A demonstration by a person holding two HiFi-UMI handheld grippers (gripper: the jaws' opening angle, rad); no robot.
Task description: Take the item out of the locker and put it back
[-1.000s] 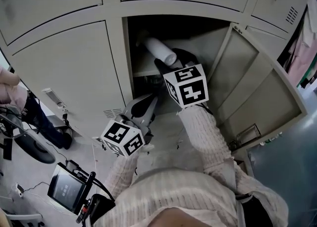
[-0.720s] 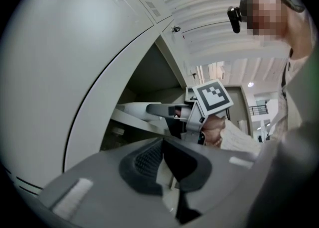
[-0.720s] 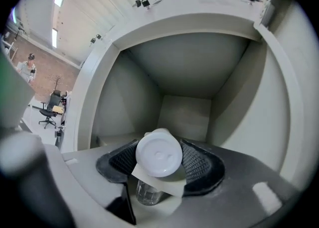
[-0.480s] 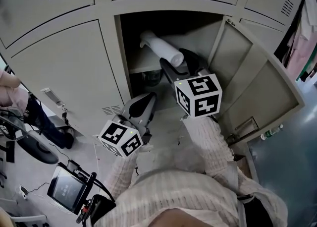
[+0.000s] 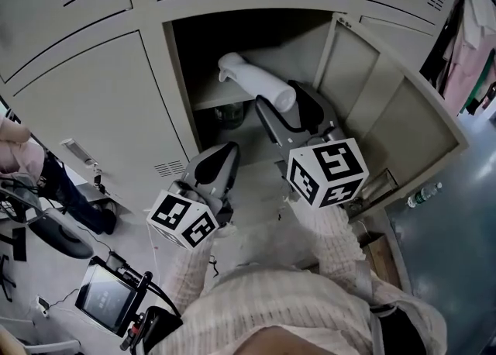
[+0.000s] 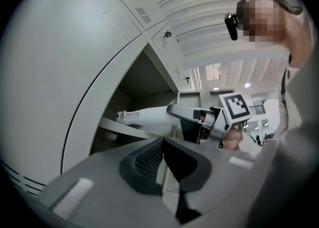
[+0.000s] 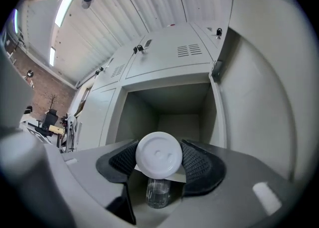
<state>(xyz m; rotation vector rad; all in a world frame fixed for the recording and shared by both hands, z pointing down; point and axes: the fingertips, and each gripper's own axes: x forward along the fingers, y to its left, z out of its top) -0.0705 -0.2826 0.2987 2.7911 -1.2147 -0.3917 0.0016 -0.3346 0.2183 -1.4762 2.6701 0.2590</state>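
While its pads press on either side of the white bottle (image 7: 159, 153), the right claw (image 7: 160, 164) grips it lengthwise, with the butt end toward the camera and the nozzle end reaching back into the open locker (image 5: 177, 90). The bottle is level above the shelf (image 5: 211, 99), apparently so it can slide clear (a clear jar (image 7: 158, 193) stands lower down). The left claw (image 6: 164, 165) hangs below the opening, jaws together and empty, probably to keep out of the way.

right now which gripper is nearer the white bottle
Right. The right gripper grips the white bottle by one end; the left gripper sits below it, apart, jaws together.
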